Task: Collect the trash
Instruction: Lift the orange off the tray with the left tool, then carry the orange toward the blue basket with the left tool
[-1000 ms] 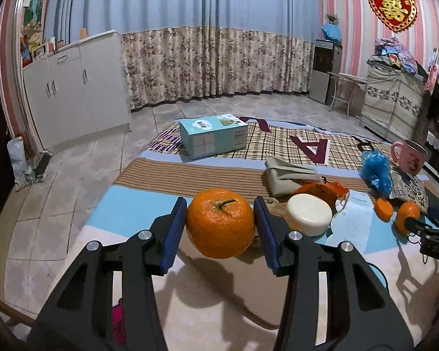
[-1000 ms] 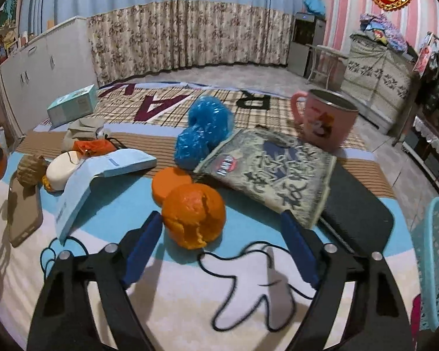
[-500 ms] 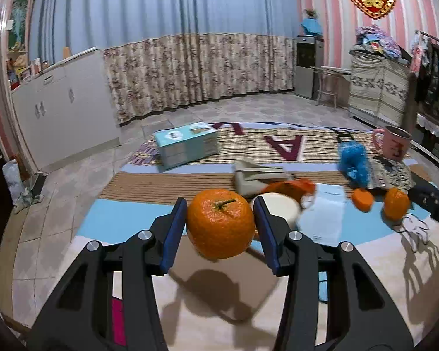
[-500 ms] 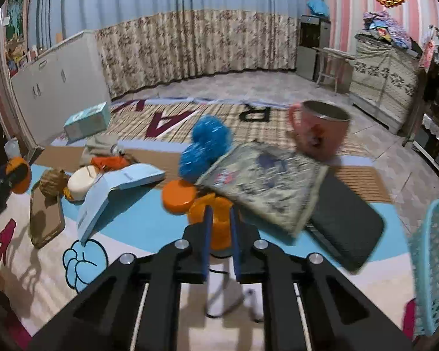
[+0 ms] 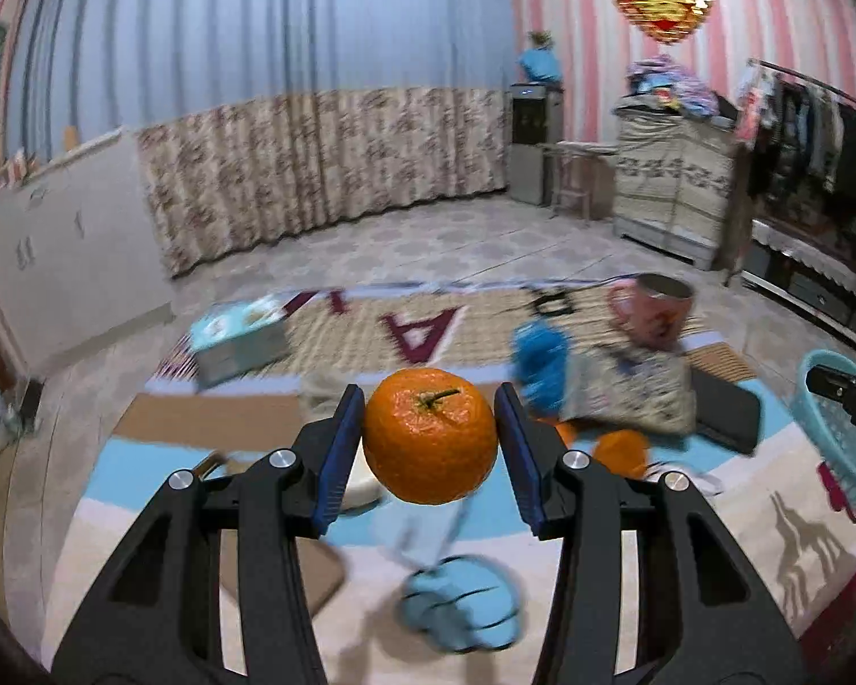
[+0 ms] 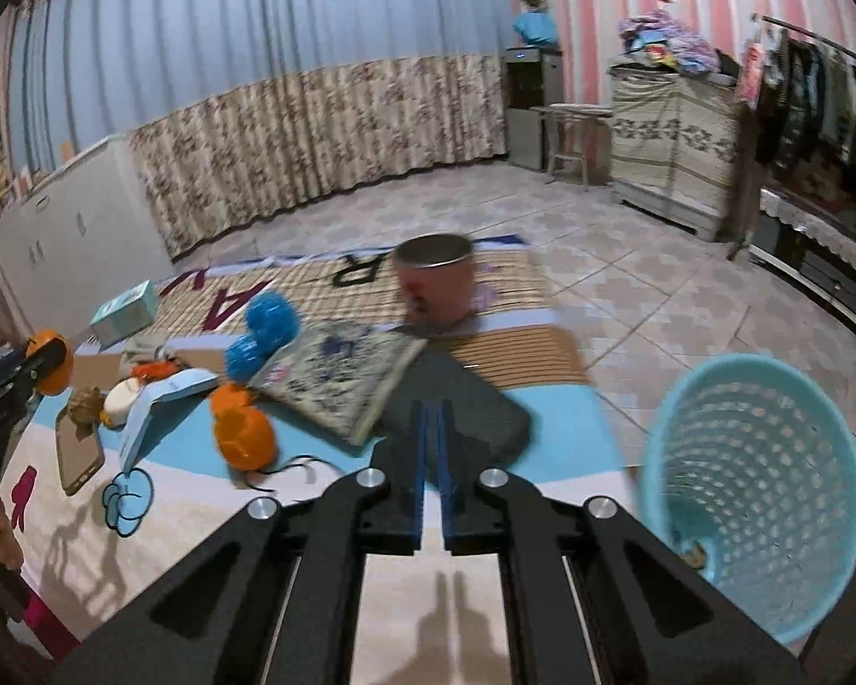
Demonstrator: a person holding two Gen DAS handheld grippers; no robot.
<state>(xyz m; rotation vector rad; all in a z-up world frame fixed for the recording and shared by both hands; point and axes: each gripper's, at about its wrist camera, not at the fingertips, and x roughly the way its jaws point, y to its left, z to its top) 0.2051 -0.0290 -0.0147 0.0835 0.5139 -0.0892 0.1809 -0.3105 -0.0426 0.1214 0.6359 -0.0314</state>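
My left gripper (image 5: 429,435) is shut on a whole orange (image 5: 429,435) and holds it above the mat; it also shows at the left edge of the right wrist view (image 6: 48,361). My right gripper (image 6: 432,419) is shut with nothing visible between its pads, raised above the mat. A light-blue perforated basket (image 6: 753,479) stands at the right, also in the left wrist view (image 5: 839,428). Orange peel pieces (image 6: 242,436), a crumpled blue wrapper (image 6: 262,325) and a snack bag (image 6: 336,377) lie on the mat.
A pink mug (image 6: 436,285), a black pouch (image 6: 456,405), a tissue box (image 6: 125,311), a phone (image 6: 79,451), a white round item (image 6: 121,399) and a pale blue paper (image 6: 160,405) lie on the cartoon mat. Tiled floor surrounds it.
Both grippers have risen and swung right. The right gripper, shut since half a second ago, has left the peel on the mat and now faces the basket. The left still holds the orange.
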